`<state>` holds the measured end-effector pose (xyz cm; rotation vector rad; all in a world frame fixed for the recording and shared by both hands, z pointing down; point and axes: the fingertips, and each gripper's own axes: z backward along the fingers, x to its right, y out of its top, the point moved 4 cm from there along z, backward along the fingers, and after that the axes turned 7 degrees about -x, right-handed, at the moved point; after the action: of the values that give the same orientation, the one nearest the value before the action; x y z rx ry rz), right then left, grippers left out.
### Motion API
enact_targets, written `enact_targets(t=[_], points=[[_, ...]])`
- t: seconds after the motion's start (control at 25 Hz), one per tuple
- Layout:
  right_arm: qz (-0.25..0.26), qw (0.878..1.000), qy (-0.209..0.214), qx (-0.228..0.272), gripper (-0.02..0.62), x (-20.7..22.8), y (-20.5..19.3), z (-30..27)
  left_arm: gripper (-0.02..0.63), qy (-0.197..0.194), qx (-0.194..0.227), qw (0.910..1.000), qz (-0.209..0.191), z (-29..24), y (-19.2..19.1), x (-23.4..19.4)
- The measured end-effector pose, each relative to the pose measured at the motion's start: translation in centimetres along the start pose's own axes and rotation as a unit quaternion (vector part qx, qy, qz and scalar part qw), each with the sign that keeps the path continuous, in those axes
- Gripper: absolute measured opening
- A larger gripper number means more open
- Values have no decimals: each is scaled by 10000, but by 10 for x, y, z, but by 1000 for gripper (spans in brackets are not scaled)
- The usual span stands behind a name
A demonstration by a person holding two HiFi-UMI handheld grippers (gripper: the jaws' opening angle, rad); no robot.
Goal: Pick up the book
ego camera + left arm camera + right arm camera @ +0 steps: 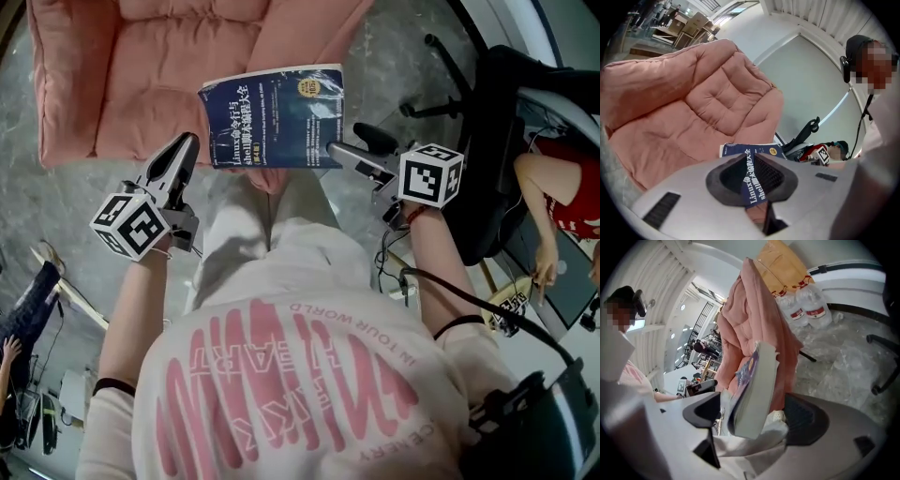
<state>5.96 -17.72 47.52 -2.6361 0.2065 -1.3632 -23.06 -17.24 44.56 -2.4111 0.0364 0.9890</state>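
A dark blue paperback book (272,117) rests on my knees in front of the pink sofa. In the head view my left gripper (190,141) points at the book's lower left corner, by the spine. In the left gripper view its jaws (747,158) stand almost together, with the book (750,151) seen through the narrow slit and nothing gripped. My right gripper (352,142) is at the book's lower right edge. In the right gripper view it (754,411) is open. The book's page edge (757,390) stands between the pads, with a gap on each side.
The pink cushioned sofa (150,66) fills the space behind the book. A black office chair (487,122) and another seated person (553,206) are at the right. Water bottles (808,310) and a cardboard box (783,266) stand behind the sofa.
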Motion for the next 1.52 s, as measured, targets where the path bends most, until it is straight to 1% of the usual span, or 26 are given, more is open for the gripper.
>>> enact_targets(t=[0.04,0.08,0.2,0.32,0.48,0.6,0.72,0.8,0.84,0.88,0.96,1.04,1.12,1.24,1.28,1.36,1.48,1.52], points=[[10,9999,41,-97,431,2,-6,-3,38,-22,-6,10000,18,0,-1,-1],[-16,9998,115,-186,436,4,-12,-7,38,-42,-24,10000,14,0,-2,-1],[-210,9985,295,-409,437,13,-23,-16,38,-72,-86,9999,-24,-1,-4,-2],[-376,9966,449,-580,437,20,-27,-22,38,-80,-24,9999,57,1,-4,-3],[-424,9928,778,-812,436,24,-25,-27,38,-78,-9,10000,60,-1,-4,-4],[-440,9882,1056,-1020,434,23,-24,-32,38,-72,-123,9999,9,-5,-8,-9],[-571,9847,1257,-1060,434,20,-21,-34,38,-27,-381,9993,0,-11,-17,-20],[-795,9822,1419,-942,434,17,-17,-36,52,83,-590,9981,132,-15,-25,-35],[-866,9816,1459,-880,434,17,-15,-38,75,105,-678,9973,241,-19,-27,-42],[-918,9812,1481,-831,434,18,-13,-40,90,76,-756,9964,373,-23,-29,-48],[-1016,9801,1531,-755,434,18,-10,-44,129,-132,-909,9936,653,-34,-31,-58],[-876,9831,1439,-722,434,23,-8,-46,180,-397,-1129,9894,821,-47,-32,-66],[-785,9850,1401,-635,434,28,-5,-47,245,-646,-1435,9831,939,-61,-34,-71],[-1052,9799,1636,-437,434,28,-6,-47,317,-1084,-1888,9677,1274,-77,-39,-76],[-1116,9782,1716,-353,434,28,-6,-47,324,-1218,-2006,9620,1396,-80,-41,-76],[-1135,9768,1810,-168,434,31,-7,-47,324,-1536,-2188,9518,1503,-89,-45,-74],[-1120,9745,1945,-29,434,37,-11,-50,324,-2129,-2300,9334,1750,-104,-52,-66],[-1133,9728,2022,-23,434,38,-11,-52,324,-2262,-2311,9293,1784,-108,-53,-65]])
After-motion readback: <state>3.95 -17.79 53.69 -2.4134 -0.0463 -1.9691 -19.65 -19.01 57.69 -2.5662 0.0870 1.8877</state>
